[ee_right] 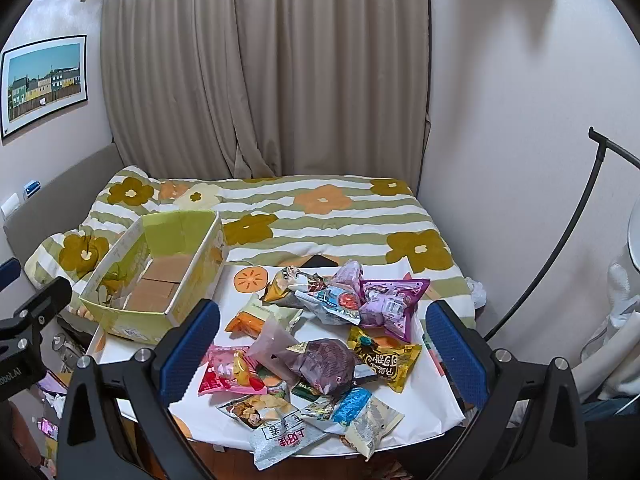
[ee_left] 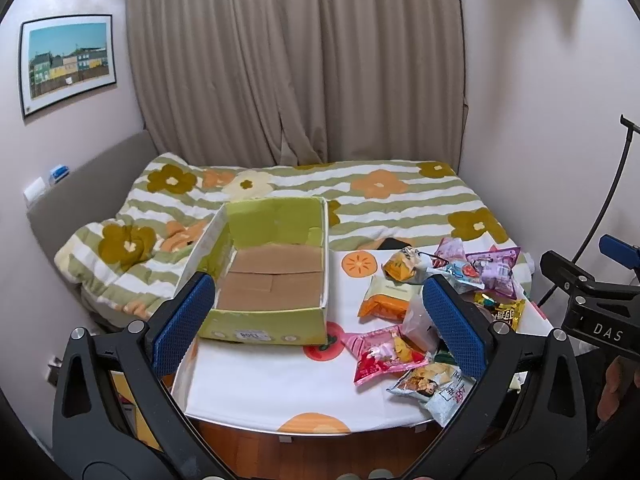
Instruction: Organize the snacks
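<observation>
An empty green cardboard box [ee_left: 272, 312] with a brown bottom stands on the left of a small table [ee_left: 256, 384] covered with a white fruit-print cloth; it also shows in the right wrist view [ee_right: 132, 324]. A heap of snack packets [ee_right: 320, 344] lies on the table's right side, among them a pink packet [ee_left: 380, 356], an orange-and-cream one [ee_left: 384, 296] and a purple one [ee_right: 388, 304]. My left gripper [ee_left: 316, 320] is open and empty, above the table's near edge between box and heap. My right gripper [ee_right: 324, 352] is open and empty, over the heap.
A bed with a striped flower quilt [ee_left: 360, 200] lies behind the table, with curtains [ee_left: 296, 60] behind it. A black stand's pole [ee_right: 560, 248] curves up at the right. The right gripper's body [ee_left: 592, 312] shows at the right of the left wrist view.
</observation>
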Available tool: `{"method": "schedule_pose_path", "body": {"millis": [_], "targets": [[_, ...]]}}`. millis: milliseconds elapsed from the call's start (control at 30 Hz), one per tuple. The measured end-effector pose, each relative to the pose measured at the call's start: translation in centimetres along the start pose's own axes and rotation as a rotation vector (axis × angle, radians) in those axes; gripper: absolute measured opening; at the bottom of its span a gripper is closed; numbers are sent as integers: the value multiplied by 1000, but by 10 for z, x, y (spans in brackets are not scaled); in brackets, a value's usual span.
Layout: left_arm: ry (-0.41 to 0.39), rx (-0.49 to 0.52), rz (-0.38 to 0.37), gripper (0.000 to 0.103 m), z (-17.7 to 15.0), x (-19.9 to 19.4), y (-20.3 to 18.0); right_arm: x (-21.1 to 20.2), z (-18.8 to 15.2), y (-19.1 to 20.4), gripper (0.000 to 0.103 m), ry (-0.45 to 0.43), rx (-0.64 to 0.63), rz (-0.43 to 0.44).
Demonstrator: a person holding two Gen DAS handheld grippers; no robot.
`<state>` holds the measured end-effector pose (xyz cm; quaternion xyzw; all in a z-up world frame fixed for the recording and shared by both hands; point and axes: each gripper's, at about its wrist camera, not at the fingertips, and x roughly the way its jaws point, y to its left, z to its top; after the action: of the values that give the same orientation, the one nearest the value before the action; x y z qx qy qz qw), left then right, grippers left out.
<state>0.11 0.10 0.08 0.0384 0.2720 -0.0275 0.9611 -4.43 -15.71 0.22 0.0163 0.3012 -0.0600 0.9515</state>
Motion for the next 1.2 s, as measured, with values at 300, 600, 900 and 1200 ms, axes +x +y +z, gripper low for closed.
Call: {"method": "schedule_pose_path", "body": {"millis": [300,600,900,1200], "targets": [[8,3,-7,103,-2,0,1,-1,1,0,103,0,1,0],[9,4,-7,103,-4,0,1,-1,2,2,103,4,8,-5],[17,8,-19,103,-3,5,3,-1,1,1,103,2,7,-9],[26,10,-32,103,-1,11,2,2,2,2,103,4,7,-12]]}}
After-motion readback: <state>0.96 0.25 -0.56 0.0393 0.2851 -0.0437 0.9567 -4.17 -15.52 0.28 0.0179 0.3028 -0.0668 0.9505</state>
